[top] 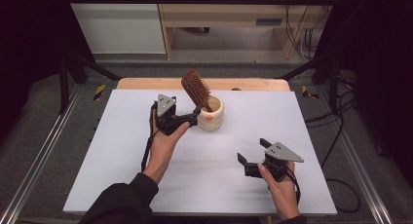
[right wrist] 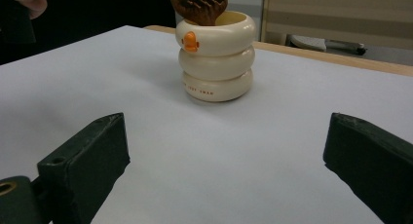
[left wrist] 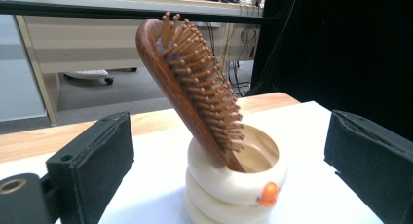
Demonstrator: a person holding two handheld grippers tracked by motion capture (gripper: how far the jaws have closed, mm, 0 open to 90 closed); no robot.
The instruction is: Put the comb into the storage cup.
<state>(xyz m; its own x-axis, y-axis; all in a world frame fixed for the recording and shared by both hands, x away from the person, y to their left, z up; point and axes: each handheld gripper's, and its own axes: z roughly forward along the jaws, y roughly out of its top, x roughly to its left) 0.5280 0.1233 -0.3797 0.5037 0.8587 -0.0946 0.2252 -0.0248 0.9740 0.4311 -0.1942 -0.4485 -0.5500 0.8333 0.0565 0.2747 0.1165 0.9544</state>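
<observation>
Nearest to me on the white tabletop point(top: 122, 175), my right gripper point(top: 251, 158) rests low with its fingers point(right wrist: 83, 156) spread wide and nothing between them; from its own view the cup sits well ahead, clear tabletop in between, so this hand is the far one from the work. Further in, my left gripper point(top: 195, 118) is up at the cream ringed cup point(top: 211, 116), its fingers point(left wrist: 92, 158) also wide and empty, one to each side of the cup in the left gripper view, with the cup just ahead and slightly below the line between them. I cannot tell from the high view whether the tips touch the cup wall or stand just off it. The wooden hairbrush point(top: 196, 90) stands handle-down inside the cup, its head rising out of the rim and leaning toward the left and the far edge, bristles facing right in the left gripper view. Its long axis runs steeply upward, tilted rather than plumb. I judge the left hand to be the one placed for the brush or the cup: the brush head lies above and just beyond its fingers, so a grasp would call for a lift toward that leaning head
</observation>
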